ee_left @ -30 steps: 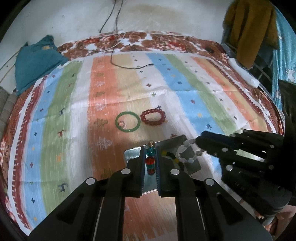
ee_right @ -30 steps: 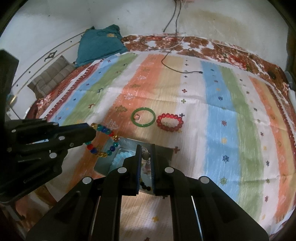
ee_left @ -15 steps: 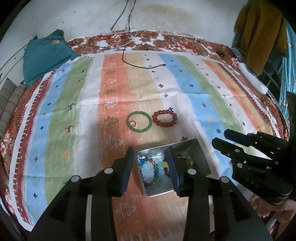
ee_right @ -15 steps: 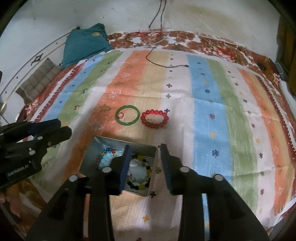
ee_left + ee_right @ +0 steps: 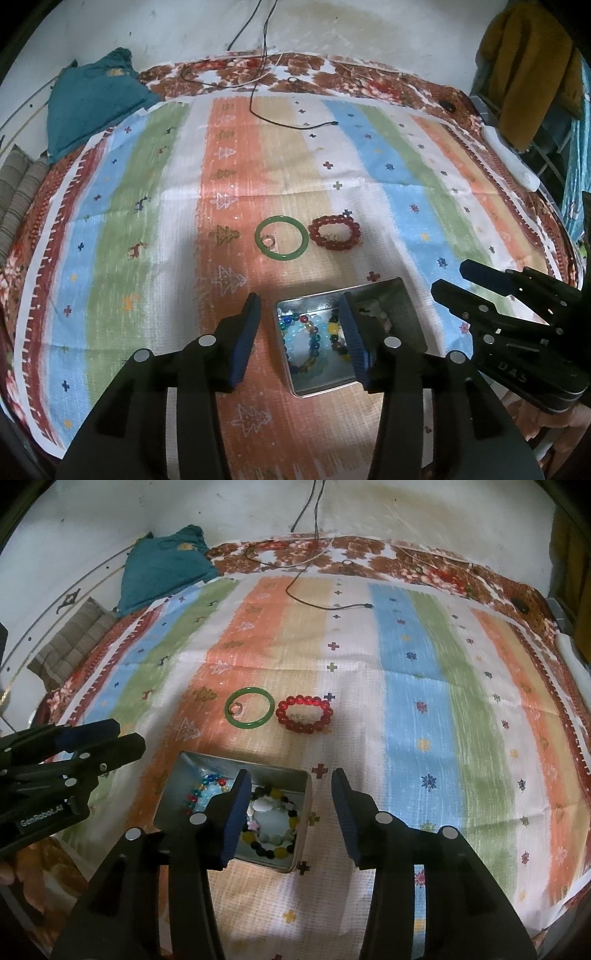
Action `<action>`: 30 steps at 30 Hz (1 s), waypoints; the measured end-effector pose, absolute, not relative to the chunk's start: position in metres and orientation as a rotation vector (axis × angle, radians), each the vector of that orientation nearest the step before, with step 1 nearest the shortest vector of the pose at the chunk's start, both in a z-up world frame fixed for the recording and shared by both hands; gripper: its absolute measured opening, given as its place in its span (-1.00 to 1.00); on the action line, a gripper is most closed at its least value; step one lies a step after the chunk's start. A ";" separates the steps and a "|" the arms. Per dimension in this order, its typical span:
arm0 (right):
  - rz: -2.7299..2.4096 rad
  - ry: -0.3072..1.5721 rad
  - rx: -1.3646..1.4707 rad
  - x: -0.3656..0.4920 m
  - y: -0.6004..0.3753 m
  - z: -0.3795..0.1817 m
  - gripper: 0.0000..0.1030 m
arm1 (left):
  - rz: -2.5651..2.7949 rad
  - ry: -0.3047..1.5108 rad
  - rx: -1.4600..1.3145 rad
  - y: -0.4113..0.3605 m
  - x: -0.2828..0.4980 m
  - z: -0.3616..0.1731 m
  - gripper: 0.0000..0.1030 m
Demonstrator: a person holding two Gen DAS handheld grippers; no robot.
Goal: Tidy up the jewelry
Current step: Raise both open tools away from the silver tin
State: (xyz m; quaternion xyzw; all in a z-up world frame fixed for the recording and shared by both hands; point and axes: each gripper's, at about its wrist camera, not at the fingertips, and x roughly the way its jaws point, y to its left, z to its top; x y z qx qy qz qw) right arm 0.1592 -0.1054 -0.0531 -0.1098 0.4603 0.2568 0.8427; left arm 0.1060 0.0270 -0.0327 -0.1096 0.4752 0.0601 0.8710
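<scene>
Jewelry was our concern: our left gripper (image 5: 301, 334) and right gripper (image 5: 290, 814) hung over the metal tin (image 5: 168, 794), jaws opening with nothing pinched. Beaded bracelets (image 5: 269, 834) lay inside the tin. Beyond the tin lay a green bangle (image 5: 250, 708) and red bracelet (image 5: 304, 714), which we judged our next pickups.

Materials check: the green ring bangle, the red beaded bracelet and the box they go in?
Green ring bangle: jade-like stone or glass, smooth, glossy, one solid hoop. Red beaded bracelet: translucent glass or resin beads, glinting highlights. Rectangular silver box: thin metal, probably tin, with shiny reflective walls and rounded corners.
</scene>
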 end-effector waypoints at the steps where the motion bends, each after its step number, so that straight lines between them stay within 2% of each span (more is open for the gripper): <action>1: 0.541 0.973 -0.233 0.160 -0.106 -0.053 -0.08 | 0.128 0.995 -0.229 0.027 0.107 -0.033 -0.09; 5: 0.534 0.976 -0.231 0.162 -0.106 -0.054 -0.01 | 0.135 0.995 -0.226 0.029 0.108 -0.034 -0.01; 12: 0.527 0.980 -0.231 0.166 -0.106 -0.056 0.22 | 0.149 0.991 -0.208 0.028 0.110 -0.035 0.26; 21: 0.517 0.992 -0.229 0.173 -0.106 -0.057 0.34 | 0.156 0.995 -0.212 0.030 0.113 -0.035 0.30; 30: 0.497 1.000 -0.233 0.185 -0.103 -0.058 0.35 | 0.188 1.001 -0.218 0.040 0.128 -0.038 0.36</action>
